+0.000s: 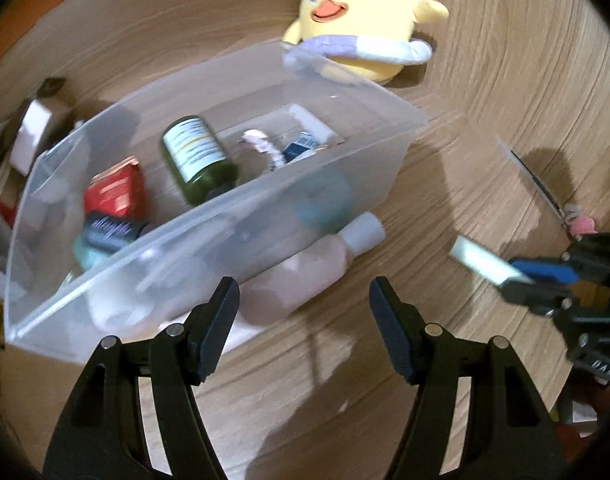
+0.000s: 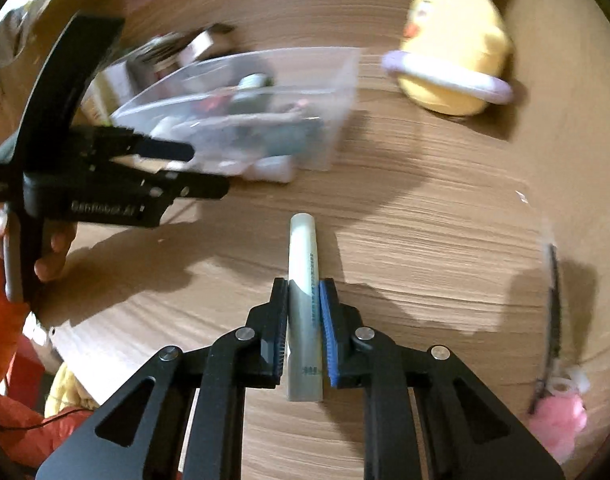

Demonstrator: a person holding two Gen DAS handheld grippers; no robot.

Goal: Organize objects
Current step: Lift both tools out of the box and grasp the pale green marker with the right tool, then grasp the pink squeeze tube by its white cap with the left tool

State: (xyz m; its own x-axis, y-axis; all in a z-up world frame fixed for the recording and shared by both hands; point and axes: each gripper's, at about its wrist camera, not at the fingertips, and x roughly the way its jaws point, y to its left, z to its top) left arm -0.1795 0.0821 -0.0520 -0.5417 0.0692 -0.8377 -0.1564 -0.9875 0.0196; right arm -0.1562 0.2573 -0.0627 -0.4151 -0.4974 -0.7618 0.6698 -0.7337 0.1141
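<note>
On the pale wood-grain tabletop [image 2: 425, 216], I had the right gripper [image 2: 303, 308] clamped on a slim white tube with blue lettering [image 2: 301, 248], its black pad and blue pad pressing the tube's two sides while the rounded far end stuck out past the fingertips. The left gripper [image 1: 305, 304] stood about half open with nothing between its jaws, hovering just near of a pale pink bottle with a white cap [image 1: 329, 256] that lay on its side against the near wall of the clear plastic storage bin [image 1: 233, 216]. Inside the bin I could see a dark green bottle with a white label [image 1: 197, 156], a red carton [image 1: 117, 192] and a small dark jar [image 1: 109, 232], among other blurred items. Far of the bin sat a yellow plush chick with a lilac ring around it [image 1: 357, 4]. At the right, well apart from the bin, a thin dark comb-like stick with a pink fluffy charm [image 2: 553, 320] lay on the table.
</note>
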